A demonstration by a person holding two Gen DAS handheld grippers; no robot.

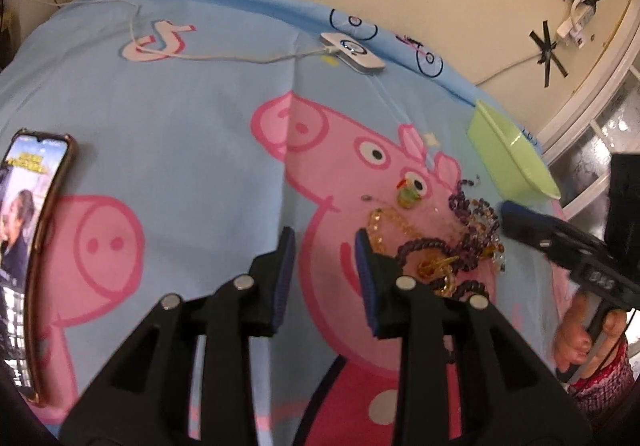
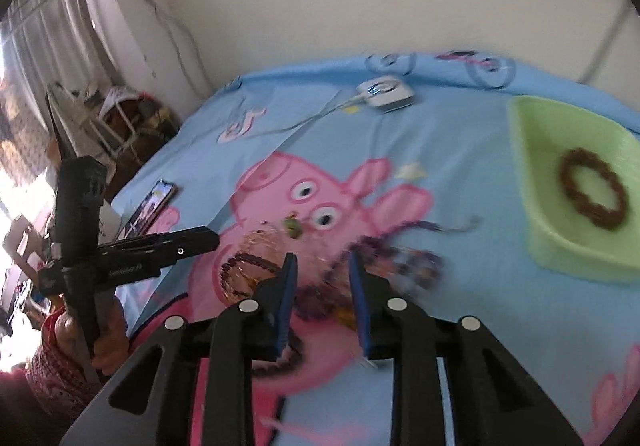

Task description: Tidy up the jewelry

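A heap of beaded jewelry [image 1: 452, 242], purple, amber and gold, lies on the blue cartoon bedsheet [image 1: 180, 149]. A small green charm [image 1: 409, 194] lies just beyond it. My left gripper [image 1: 325, 266] is open and empty, just left of the heap. My right gripper [image 2: 322, 278] is open over the blurred heap [image 2: 320, 270], with beads between its fingers; it also shows in the left wrist view [image 1: 532, 230]. A light green tray [image 2: 532, 149] to the right holds one dark brown bead bracelet [image 2: 592, 187]. The tray also shows in the left wrist view [image 1: 508, 153].
A phone [image 1: 36, 246] with a lit screen lies at the left of the sheet. A white charger box [image 1: 352, 51] with a cable lies near the far edge by the wall. Furniture and clutter [image 2: 120, 117] stand beyond the bed's left side.
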